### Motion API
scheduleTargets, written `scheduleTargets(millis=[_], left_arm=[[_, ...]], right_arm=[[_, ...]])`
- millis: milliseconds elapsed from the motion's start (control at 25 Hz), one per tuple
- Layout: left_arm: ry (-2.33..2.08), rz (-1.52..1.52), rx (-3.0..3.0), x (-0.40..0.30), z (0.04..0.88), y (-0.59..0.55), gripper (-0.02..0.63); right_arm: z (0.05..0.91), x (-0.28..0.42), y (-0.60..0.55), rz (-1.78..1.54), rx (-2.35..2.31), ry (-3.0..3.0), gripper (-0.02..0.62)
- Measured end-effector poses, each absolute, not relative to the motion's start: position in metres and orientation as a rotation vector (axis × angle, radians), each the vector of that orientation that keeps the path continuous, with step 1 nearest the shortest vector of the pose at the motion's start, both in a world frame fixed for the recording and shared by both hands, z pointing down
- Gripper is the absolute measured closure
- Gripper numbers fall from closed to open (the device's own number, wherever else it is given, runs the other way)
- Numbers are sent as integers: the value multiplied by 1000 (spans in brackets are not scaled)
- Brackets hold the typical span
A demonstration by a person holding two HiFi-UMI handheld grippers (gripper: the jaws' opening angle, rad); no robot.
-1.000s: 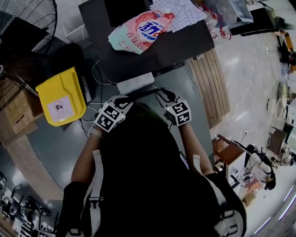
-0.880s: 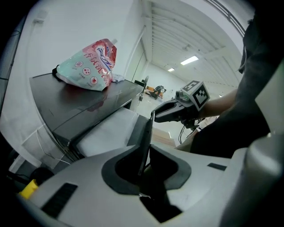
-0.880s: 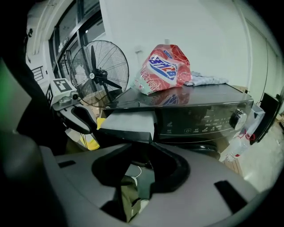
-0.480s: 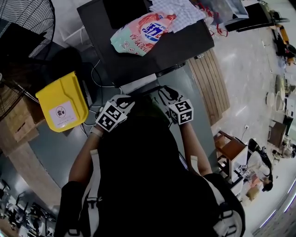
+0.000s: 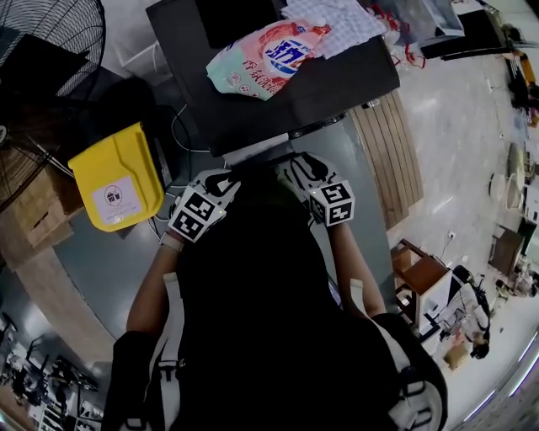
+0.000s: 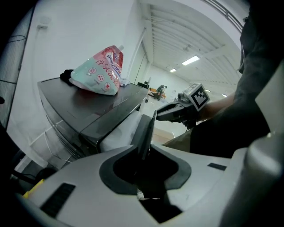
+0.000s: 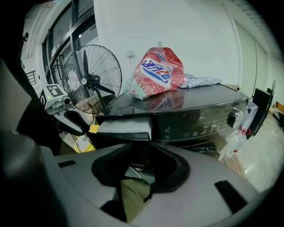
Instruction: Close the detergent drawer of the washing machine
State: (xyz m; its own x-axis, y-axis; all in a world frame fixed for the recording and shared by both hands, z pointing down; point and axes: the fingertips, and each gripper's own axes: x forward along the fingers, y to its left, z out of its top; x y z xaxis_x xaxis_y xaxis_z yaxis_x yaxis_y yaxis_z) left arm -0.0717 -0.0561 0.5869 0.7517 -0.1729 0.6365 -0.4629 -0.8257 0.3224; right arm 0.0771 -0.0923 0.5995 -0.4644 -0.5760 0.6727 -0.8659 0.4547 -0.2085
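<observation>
The washing machine (image 5: 337, 84) has a dark top, and its detergent drawer (image 5: 253, 150) sticks out a little at the front left, white inside. In the left gripper view the drawer's dark front panel (image 6: 146, 131) stands edge-on, right in line with my left gripper (image 6: 144, 155). Its jaws have just been opening a little; whether the pads press the panel is hidden. My right gripper (image 5: 301, 167) hovers just right of the drawer front (image 7: 124, 135), fingers (image 6: 175, 111) apart and empty. In the head view my left gripper (image 5: 221, 178) is at the drawer's left corner.
A pink detergent pouch (image 5: 268, 57) and a cloth (image 5: 337, 21) lie on the machine's top. A yellow bin (image 5: 118, 177) and cables sit on the floor to the left, beside a standing fan (image 7: 91, 84). Wooden slats (image 5: 392, 151) lie to the right. The control knob (image 7: 231, 117) is right of the drawer.
Both grippers have edged towards the machine, the left one more. Less of the white drawer shows in front of the machine than a second ago.
</observation>
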Motion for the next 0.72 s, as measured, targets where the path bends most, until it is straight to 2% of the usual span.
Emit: scheduleTargets(millis=[720], left_arm=[[-661,802,2348,-93,598,-41,528]], right_arm=[[600,72,-109,727,1174,-2237,456]])
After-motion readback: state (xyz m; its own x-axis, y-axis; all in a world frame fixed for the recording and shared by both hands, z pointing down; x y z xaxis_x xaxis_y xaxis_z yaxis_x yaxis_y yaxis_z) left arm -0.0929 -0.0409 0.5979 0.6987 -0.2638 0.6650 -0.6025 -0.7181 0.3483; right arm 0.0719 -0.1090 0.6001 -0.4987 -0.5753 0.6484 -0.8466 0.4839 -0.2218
